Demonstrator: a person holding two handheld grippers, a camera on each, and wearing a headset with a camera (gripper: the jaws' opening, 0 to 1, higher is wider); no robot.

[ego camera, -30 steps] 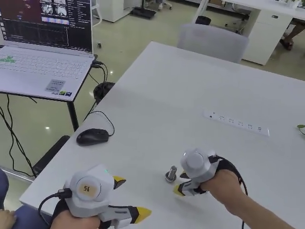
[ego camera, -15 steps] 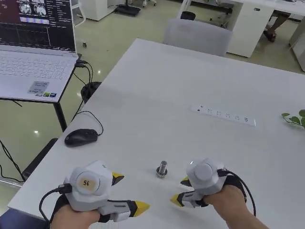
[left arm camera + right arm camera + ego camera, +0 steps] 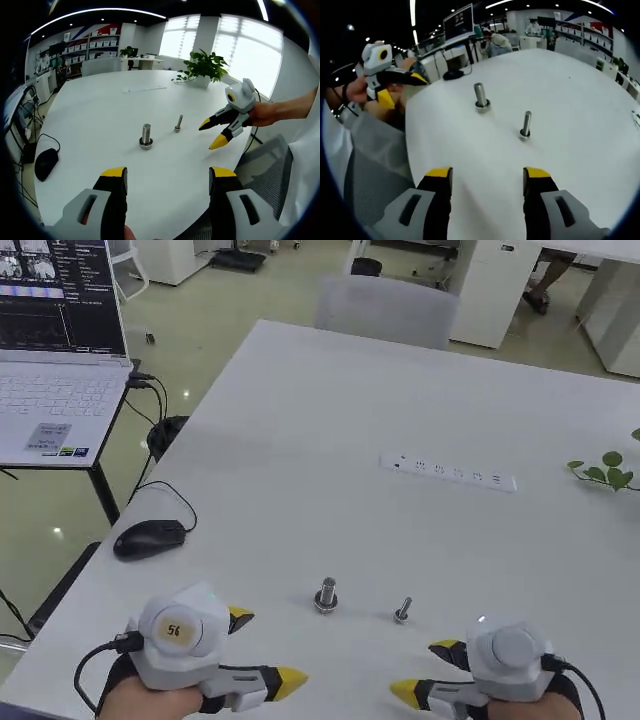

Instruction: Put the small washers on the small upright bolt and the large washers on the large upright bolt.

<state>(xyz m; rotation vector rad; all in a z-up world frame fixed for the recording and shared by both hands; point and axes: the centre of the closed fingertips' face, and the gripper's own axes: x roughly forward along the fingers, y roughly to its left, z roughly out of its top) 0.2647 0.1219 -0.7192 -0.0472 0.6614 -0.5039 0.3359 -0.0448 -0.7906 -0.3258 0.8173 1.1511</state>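
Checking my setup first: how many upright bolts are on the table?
2. The large bolt stands near the front of the table; the small bolt stands just right of it, apart. None looks hidden.

the head view looks forward and steeply down from above the near edge of the table (image 3: pixel 330 430), far enough off to take in the left gripper (image 3: pixel 266 647), the right gripper (image 3: pixel 425 670) and the laptop (image 3: pixel 50 360) at far left. the left gripper view sits low at that edge and looks across the tabletop toward the plant (image 3: pixel 202 67), with the right gripper coming in from its right. the right gripper view, equally low, faces back toward the laptop, with the left gripper at its left. all three share the big bolt (image 3: pixel 326 595), the small bolt (image 3: pixel 403 611) and the tabletop around them.
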